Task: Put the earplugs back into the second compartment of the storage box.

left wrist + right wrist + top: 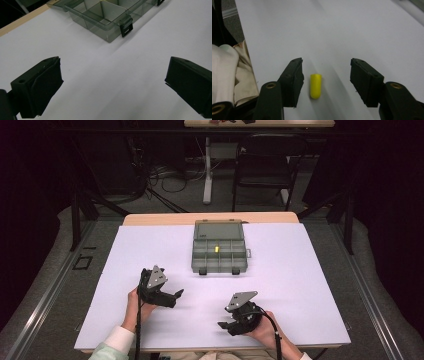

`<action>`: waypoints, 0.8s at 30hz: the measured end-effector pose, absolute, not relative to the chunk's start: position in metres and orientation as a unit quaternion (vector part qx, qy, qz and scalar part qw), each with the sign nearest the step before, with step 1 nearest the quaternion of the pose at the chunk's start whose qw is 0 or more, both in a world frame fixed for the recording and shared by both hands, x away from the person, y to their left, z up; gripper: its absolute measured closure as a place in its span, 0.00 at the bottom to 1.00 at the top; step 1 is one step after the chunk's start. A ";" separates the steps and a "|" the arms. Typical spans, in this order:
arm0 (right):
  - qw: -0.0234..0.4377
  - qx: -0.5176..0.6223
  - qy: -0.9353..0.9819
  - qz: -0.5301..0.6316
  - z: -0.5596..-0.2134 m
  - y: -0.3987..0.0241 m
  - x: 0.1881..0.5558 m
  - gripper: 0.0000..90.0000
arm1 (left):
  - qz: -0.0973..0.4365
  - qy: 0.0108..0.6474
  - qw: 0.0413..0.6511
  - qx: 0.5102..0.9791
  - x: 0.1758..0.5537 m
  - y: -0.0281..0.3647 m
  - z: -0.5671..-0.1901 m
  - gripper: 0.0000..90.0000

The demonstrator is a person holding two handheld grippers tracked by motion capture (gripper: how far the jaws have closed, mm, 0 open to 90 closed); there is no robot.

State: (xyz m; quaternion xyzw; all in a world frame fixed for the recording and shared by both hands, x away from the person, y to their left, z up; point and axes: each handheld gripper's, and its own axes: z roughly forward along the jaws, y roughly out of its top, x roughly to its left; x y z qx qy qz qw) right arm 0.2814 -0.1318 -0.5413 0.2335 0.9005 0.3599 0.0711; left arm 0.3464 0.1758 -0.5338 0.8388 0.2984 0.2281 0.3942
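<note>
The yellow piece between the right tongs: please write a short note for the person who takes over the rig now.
Right tongs: open, low over the white table. The loose yellow piece lies on the table between the jaws, closer to one of them, and neither jaw presses on it.
Left tongs: wide open, nothing between them, pointing toward the box.
Box: clear, with compartments, lid open, at the far middle of the table. One small yellow item already lies in a middle compartment.
Done: one piece in the box.
Left, probably: close on the loose piece, carry it to the box.
</note>
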 end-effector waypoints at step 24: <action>0.031 0.235 0.909 0.343 -0.550 -0.131 0.281 0.89 | 0.228 0.298 0.394 0.839 0.346 0.175 -0.534 0.00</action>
